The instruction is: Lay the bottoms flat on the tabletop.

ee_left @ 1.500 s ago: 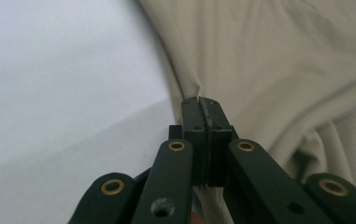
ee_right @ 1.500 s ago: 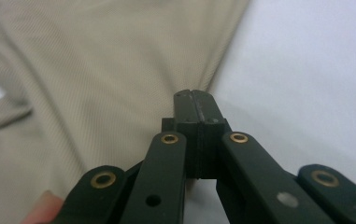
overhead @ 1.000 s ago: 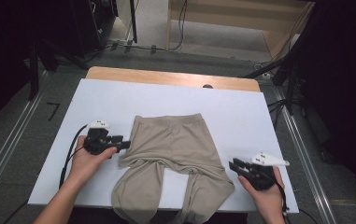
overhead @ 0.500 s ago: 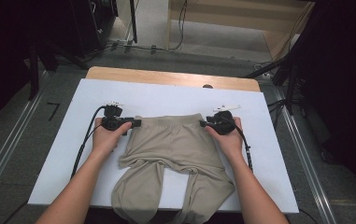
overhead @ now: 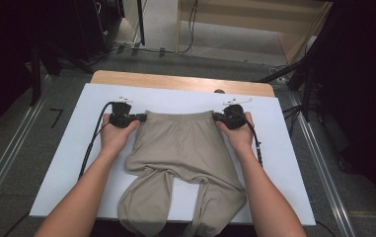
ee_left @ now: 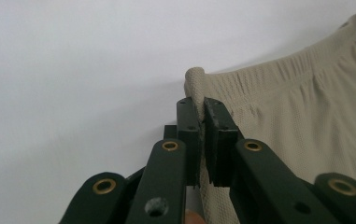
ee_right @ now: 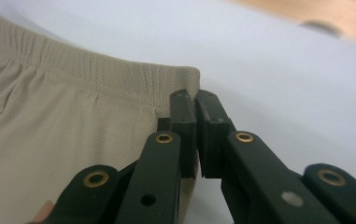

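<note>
Recording lab or studio, white-topped table [overhead: 294, 163], floor rails [overhead: 8, 158], dark stands [overhead: 35, 64], trailing cables [overhead: 193, 19]

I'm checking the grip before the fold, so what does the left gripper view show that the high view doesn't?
The left gripper view alone shows the left gripper close up: its jaws have just been closing, and now pinch a raised fold of the ribbed waistband corner.

The high view alone shows the whole beige trousers on the white table, legs hanging over the near edge, with the right gripper at the opposite waistband corner, and both forearms.

Both show the waistband, the white surface and the left gripper at the trousers' left corner.
</note>
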`<control>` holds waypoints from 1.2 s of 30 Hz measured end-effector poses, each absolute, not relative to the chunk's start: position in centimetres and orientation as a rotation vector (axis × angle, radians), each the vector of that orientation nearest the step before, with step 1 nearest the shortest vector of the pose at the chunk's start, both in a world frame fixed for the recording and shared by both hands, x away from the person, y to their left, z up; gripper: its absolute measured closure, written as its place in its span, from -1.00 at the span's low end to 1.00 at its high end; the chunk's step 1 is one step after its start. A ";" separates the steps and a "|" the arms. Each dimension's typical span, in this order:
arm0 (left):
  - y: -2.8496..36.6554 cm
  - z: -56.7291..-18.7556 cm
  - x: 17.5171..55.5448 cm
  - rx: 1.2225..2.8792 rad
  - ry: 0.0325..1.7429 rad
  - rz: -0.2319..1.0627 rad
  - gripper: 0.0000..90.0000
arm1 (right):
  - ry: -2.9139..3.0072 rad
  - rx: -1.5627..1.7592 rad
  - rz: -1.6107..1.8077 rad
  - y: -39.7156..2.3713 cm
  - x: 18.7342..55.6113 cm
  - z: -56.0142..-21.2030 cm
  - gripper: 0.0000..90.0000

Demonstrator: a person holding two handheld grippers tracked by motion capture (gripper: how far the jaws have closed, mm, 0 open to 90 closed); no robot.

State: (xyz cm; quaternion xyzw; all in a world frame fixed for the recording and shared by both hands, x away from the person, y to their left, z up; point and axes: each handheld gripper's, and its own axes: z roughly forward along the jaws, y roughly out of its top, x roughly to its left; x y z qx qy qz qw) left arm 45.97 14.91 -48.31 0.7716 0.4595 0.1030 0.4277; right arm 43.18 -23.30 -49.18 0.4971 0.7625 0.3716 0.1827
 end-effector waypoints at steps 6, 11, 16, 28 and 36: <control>13.4 -47.5 49.6 1.907 1.142 0.304 0.92 | 2.065 1.481 1.043 -24.1 45.9 -48.1 0.89; 12.5 -47.3 52.2 1.909 1.157 0.322 0.91 | 2.030 1.498 1.039 -24.7 47.9 -48.0 0.89; 12.0 -47.0 54.1 1.908 1.141 0.319 0.91 | 1.999 1.499 1.052 -25.2 49.4 -47.7 0.89; 11.4 -46.7 56.8 1.897 1.180 0.356 0.60 | 1.976 1.510 0.960 -24.9 52.0 -47.2 0.83; 13.8 -45.8 54.3 1.858 1.117 0.193 -0.67 | 1.986 1.627 1.080 -25.8 50.2 -48.0 -0.43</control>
